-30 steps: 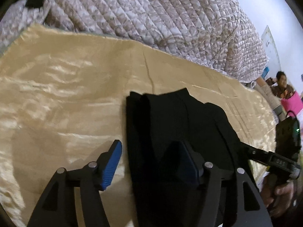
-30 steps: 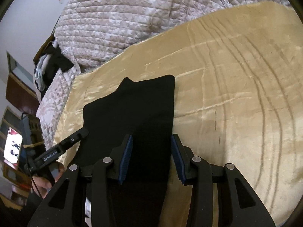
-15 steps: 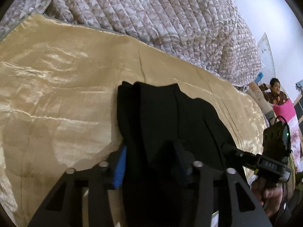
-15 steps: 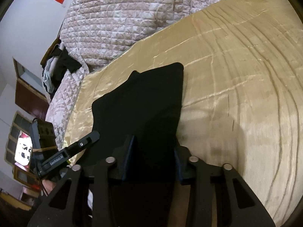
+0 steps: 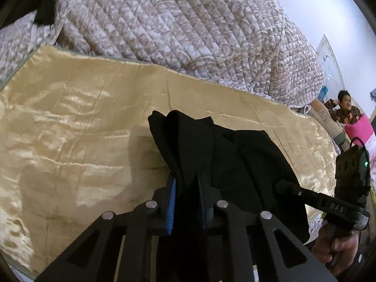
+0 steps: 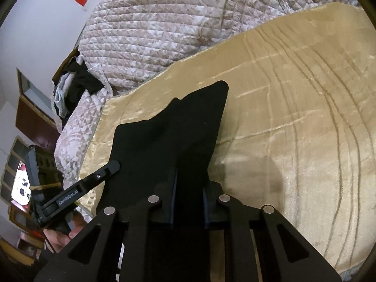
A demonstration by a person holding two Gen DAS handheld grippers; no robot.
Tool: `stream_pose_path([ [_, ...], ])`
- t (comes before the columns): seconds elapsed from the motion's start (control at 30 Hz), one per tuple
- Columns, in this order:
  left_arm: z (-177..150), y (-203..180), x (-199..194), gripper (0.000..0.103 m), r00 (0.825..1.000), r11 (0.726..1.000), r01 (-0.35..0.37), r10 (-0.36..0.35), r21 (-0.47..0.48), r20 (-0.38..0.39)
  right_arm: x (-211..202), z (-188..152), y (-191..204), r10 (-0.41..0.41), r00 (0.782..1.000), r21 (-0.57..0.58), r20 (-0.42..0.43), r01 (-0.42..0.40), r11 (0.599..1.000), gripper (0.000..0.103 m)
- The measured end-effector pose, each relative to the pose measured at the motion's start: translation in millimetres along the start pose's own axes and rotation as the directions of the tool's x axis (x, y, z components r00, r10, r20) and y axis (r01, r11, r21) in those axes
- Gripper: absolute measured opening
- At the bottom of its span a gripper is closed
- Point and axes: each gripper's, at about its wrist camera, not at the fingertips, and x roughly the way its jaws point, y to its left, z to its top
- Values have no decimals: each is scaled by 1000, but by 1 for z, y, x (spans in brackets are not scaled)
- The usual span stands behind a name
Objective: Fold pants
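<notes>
- Left wrist view: the black pants [image 5: 235, 164] lie on the gold satin sheet [image 5: 70, 129], stretching away from me, long axis running forward along my fingers.
- My left gripper [image 5: 186, 195] has just been closing and now pinches the near-left edge, cloth bunched between the pads.
- My right gripper [image 6: 189, 188] has also been closing; it clamps the near-right edge.
- Both hands sit equally near, so I judge the fold goes forward, toward the quilt [image 6: 176, 23].
</notes>
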Motion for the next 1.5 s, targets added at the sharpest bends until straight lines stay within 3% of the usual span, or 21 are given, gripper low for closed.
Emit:
stream_pose_path([
  [0.43, 44, -11, -7, 17, 999, 995, -44, 41, 90, 25, -7, 28, 35, 37, 999, -52, 10, -36, 998, 16],
  [0.67, 91, 2, 12, 17, 996, 988, -74, 68, 132, 52, 16, 72, 45, 46, 999, -77, 7, -45, 996, 16],
  [0.9, 120, 27, 53, 17, 996, 989, -89, 85, 116, 41, 59, 113, 44, 25, 1000, -92, -1, -25, 995, 16],
  [1.03, 119, 53, 91, 20, 992, 990, -113, 117, 86, -40, 88, 124, 30, 20, 1000, -59, -14, -21, 998, 16],
  [1.1, 115, 66, 102, 24, 990, 992, -119, 122, 47, -74, 111, 123, 11, -15, 998, -25, -63, 14, 1000, 18],
  [1.17, 115, 69, 98, 27, 992, 994, -104, 106, 33, -69, 125, 119, -11, -42, 992, 32, -115, 46, 998, 27],
  [1.23, 114, 66, 92, 27, 990, 991, -126, 128, 42, -54, 119, 120, -18, -27, 995, 70, -101, 35, 997, 30],
  [1.33, 110, 66, 81, 26, 986, 986, -163, 164, 33, -37, 97, 127, -5, -119, 992, -1, -35, 119, 993, 30],
  [1.5, 95, 49, 45, 26, 989, 988, -148, 147, 38, 29, 74, 114, 24, -149, 989, -108, 25, 150, 983, 30],
])
